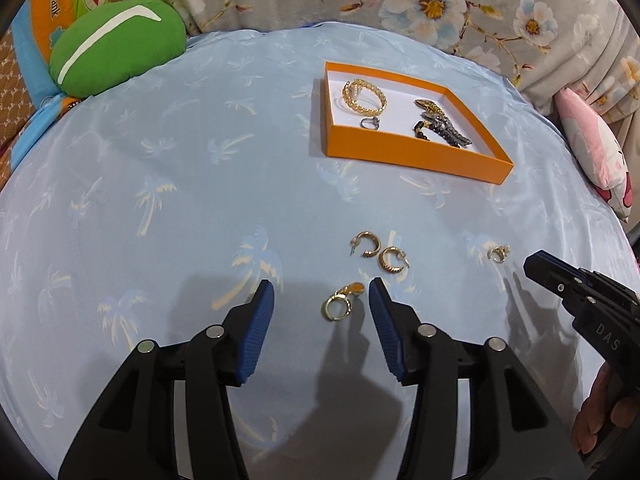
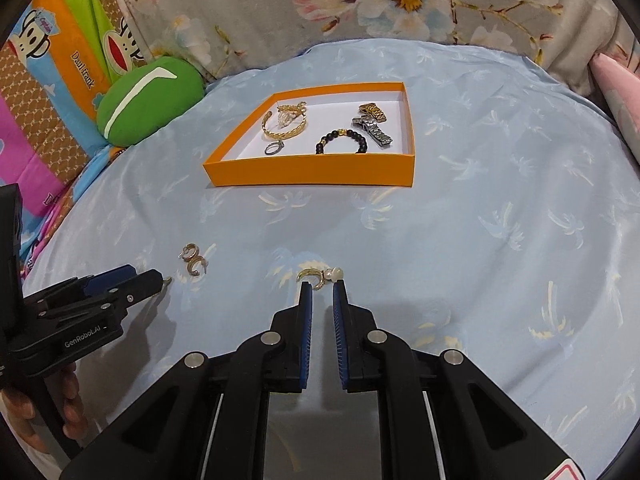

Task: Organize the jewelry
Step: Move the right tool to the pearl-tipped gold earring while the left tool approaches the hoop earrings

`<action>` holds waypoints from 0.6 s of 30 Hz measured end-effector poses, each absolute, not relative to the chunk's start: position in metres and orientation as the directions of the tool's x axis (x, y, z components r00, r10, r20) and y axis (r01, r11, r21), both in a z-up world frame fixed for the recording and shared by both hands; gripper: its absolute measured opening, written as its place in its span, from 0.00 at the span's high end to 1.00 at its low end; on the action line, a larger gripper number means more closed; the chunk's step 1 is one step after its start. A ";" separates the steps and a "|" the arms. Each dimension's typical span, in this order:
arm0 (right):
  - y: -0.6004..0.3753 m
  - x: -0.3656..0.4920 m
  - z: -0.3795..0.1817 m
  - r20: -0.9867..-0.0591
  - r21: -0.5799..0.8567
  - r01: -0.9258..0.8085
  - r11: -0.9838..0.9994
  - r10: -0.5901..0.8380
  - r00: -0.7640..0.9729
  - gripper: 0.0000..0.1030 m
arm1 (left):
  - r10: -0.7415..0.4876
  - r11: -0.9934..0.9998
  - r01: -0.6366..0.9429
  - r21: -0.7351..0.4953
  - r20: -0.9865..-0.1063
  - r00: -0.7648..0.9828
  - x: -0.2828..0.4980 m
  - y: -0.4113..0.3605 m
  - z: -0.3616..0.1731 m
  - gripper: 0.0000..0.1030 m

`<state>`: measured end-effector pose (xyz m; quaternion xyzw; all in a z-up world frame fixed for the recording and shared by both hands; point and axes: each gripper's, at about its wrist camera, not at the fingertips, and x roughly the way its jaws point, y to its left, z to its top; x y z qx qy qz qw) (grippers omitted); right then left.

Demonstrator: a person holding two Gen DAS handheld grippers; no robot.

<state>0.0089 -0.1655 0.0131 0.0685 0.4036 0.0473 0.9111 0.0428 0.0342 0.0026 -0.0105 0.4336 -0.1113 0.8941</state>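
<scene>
Left gripper (image 1: 322,294) fingers parted around gold earring (image 1: 340,302), not gripping; right gripper (image 2: 323,290) fingers narrow, empty, both nearer than orange box (image 1: 416,156).

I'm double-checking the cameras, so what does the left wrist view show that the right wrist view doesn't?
Left wrist only: a small gold hoop earring with an orange charm, lying whole between the open left gripper, untouched. Right wrist only: the pink panel of the cartoon-print bedding; there the left gripper hides nearly all of that earring. Both: the orange cardboard box holding jewelry, two gold twisted hoop earrings on the blue palm-print sheet, the gold pearl earring ahead of the shut right gripper, the green cushion.
</scene>
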 end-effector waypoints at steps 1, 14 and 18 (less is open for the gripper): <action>-0.165 0.009 0.013 -0.730 0.165 -0.031 0.986 0.144 0.668 0.89 | -0.206 0.975 0.189 -0.113 -0.775 0.598 0.043 0.035 0.002 0.54; -0.168 0.008 0.009 -0.730 0.181 -0.021 0.983 0.148 0.668 0.89 | -0.192 0.970 0.239 -0.049 -0.758 0.624 0.032 0.018 -0.002 0.54; -0.169 0.009 0.009 -0.730 0.179 -0.020 0.984 0.147 0.668 0.82 | -0.200 0.965 0.259 -0.041 -0.754 0.626 0.031 0.012 -0.002 0.63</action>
